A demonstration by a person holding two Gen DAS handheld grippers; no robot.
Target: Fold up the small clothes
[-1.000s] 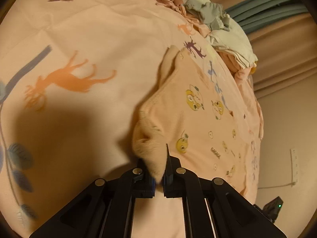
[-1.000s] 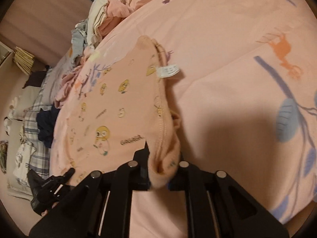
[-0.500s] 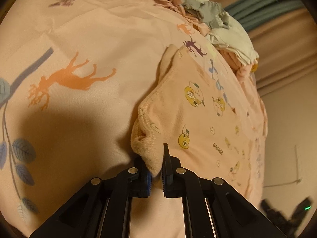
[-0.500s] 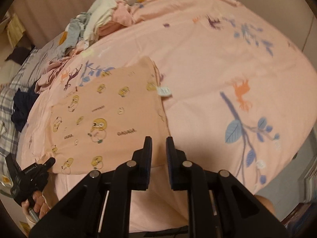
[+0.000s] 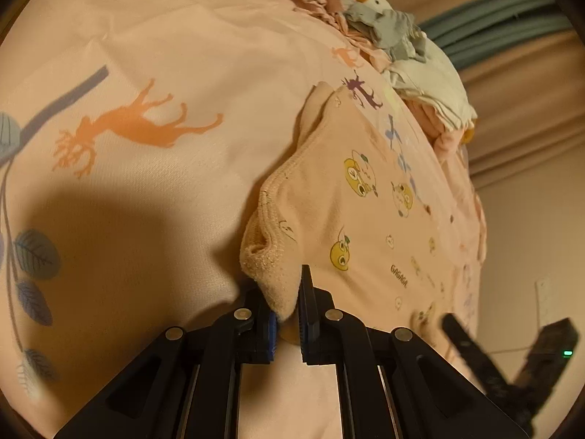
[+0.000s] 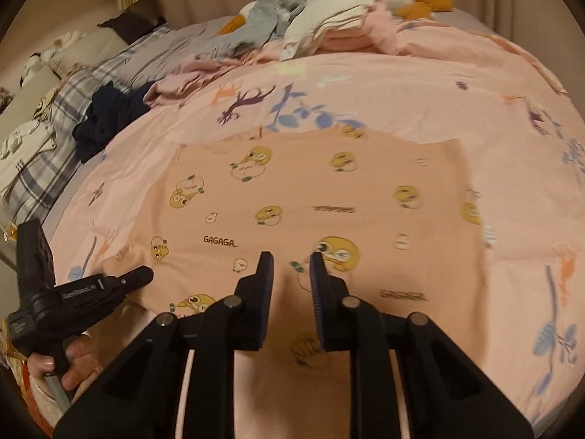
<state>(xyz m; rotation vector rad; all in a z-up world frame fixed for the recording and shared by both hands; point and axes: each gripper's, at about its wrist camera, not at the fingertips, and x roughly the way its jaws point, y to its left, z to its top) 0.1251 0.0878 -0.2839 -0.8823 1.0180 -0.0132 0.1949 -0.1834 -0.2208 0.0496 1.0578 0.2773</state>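
Peach cotton garment (image 6: pixel 314 205) is lying flat on the bed (image 6: pixel 420 87) ahead of your right gripper (image 6: pixel 287 269), whose jaws have just been opening, nothing between them; your left gripper (image 5: pixel 287 305) is pinching its cuff; folding is barely starting, a heap (image 6: pixel 329 22) waiting beyond.

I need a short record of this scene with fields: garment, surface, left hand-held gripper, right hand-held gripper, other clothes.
garment: peach cotton garment with yellow cartoon prints, spread flat
surface: pink bedsheet with animal prints
left hand-held gripper: shut on one corner of the garment
right hand-held gripper: jaws just opened, nothing between them, above the garment
other clothes: mixed pile of unfolded clothes at the far side of the bed
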